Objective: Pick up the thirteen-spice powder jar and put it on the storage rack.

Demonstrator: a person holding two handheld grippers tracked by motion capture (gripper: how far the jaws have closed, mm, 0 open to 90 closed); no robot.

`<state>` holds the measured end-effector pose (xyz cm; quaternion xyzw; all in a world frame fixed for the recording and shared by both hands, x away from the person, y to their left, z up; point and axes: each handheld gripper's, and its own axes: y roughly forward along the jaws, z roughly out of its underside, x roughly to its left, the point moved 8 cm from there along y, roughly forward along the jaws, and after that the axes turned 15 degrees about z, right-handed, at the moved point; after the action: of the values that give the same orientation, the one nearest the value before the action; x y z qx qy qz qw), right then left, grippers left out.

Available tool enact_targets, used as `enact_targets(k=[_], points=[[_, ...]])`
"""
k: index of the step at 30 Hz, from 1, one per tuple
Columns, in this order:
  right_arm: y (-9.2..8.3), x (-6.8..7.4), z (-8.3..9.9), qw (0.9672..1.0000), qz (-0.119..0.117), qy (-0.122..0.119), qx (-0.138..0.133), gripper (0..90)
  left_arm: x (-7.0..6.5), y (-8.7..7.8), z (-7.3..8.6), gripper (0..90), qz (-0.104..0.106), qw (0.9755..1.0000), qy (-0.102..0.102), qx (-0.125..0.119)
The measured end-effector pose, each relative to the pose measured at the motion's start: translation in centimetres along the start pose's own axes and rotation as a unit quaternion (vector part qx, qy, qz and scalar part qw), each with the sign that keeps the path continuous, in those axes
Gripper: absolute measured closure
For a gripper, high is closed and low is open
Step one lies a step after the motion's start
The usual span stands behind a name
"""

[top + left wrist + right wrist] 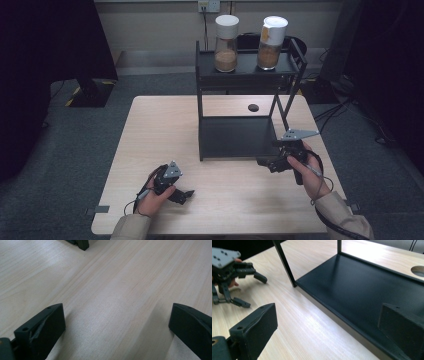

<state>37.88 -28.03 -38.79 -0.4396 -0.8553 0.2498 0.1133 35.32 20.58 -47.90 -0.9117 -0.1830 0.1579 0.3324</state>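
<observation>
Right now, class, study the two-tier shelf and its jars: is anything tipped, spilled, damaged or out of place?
Nothing stands out. Both white-capped jars stand upright on the black shelf's top tier, no powder spilled. The bottom tier is bare. Both tongs, left and right, are open above the table, holding nothing.

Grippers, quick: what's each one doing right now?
Left gripper: open, empty, low over the table.
Right gripper: open, empty, at the front edge of the rack.

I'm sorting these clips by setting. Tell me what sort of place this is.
Probably a lab or office room set up for recording, not a home. A pale wooden table stands on grey carpet, cables trail from a wall socket, and a black two-tier metal shelf holds two white-capped jars.
</observation>
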Motion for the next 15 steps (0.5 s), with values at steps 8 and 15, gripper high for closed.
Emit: enact_targets(k=[8, 15], points=[[0.9, 0.9, 2.7, 0.9987, 0.013, -0.043, 0.024, 1.4, 0.0, 0.0, 0.0, 0.0, 0.000, 1.0000, 0.000, 0.000], [1.5, 1.3, 5.1, 0.9966, 0.023, -0.065, 0.045, 1.4, 0.0, 0.0, 0.0, 0.0, 0.000, 1.0000, 0.000, 0.000]])
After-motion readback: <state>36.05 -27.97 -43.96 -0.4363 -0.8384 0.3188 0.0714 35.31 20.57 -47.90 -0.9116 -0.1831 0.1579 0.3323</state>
